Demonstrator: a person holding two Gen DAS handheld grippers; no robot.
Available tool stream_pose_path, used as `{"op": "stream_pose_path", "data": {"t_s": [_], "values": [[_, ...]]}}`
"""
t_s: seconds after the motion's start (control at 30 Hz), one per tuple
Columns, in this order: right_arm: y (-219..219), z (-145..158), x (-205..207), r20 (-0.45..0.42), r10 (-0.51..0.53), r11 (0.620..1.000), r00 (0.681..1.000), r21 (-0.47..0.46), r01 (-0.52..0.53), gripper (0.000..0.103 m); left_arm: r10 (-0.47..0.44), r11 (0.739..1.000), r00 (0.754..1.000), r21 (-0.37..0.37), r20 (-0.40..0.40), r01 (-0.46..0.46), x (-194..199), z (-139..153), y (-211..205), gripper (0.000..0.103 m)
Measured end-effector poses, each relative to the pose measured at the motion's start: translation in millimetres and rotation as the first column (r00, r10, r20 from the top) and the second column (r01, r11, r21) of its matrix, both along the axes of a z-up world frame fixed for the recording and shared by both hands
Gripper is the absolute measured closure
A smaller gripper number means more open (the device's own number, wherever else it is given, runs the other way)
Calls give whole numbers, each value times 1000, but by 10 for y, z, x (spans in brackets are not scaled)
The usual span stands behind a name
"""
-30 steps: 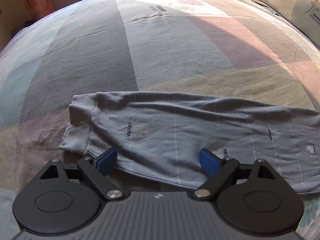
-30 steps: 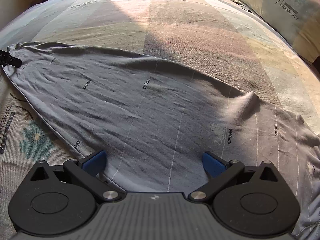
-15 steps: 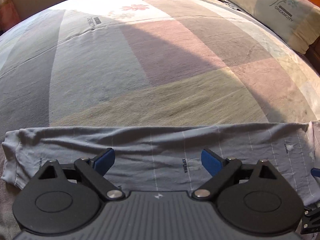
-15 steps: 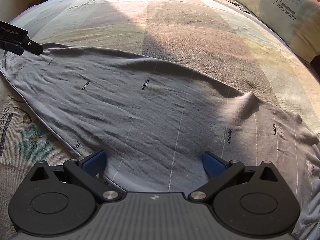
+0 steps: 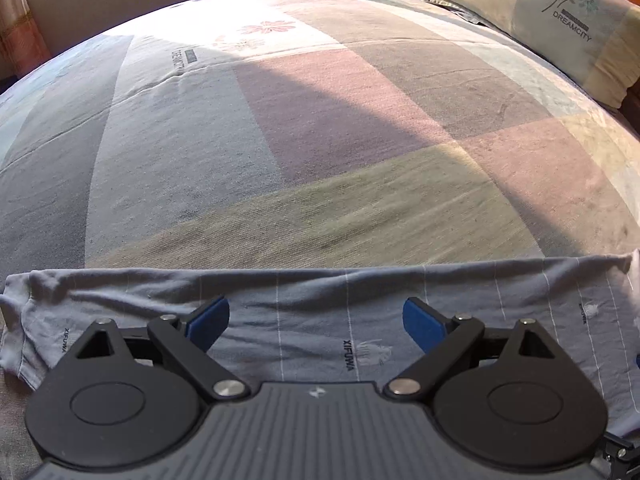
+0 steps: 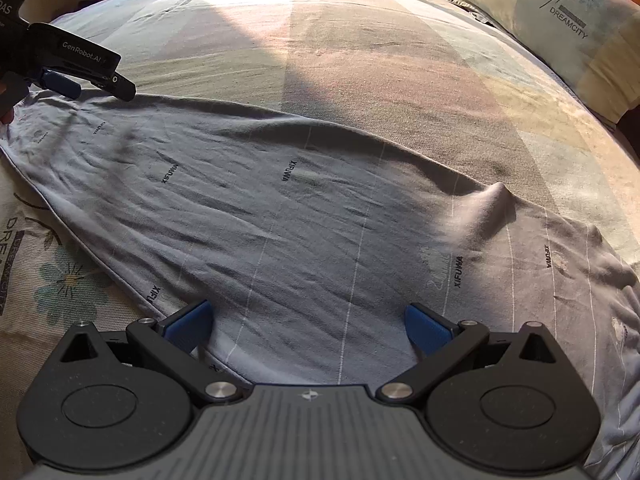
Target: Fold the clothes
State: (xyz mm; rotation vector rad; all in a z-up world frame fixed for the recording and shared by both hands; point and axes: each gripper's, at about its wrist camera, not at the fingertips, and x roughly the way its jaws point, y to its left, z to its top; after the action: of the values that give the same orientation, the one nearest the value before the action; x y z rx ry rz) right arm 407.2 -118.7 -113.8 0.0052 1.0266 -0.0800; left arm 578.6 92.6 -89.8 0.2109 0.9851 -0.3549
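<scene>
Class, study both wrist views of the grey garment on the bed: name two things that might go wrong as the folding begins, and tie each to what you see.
1. The grey garment has a raised ridge and many creases; folding now would likely trap them.
2. Both the left gripper and the right gripper are open over the cloth, holding nothing. Closing there might pinch only the top layer, or catch the bedsheet too.
</scene>
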Motion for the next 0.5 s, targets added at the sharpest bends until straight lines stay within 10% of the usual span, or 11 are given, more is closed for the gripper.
{"op": "stream_pose_path", "data": {"t_s": [0.17,0.5], "values": [[-5,10,6,-6,0,1000,1000,2,0,0,-165,974,986,163,33,158,-557,-180,111,7],[241,147,33,-4,13,992,1000,127,-12,0,-50,985,994,169,95,33,-350,27,415,8]]}}
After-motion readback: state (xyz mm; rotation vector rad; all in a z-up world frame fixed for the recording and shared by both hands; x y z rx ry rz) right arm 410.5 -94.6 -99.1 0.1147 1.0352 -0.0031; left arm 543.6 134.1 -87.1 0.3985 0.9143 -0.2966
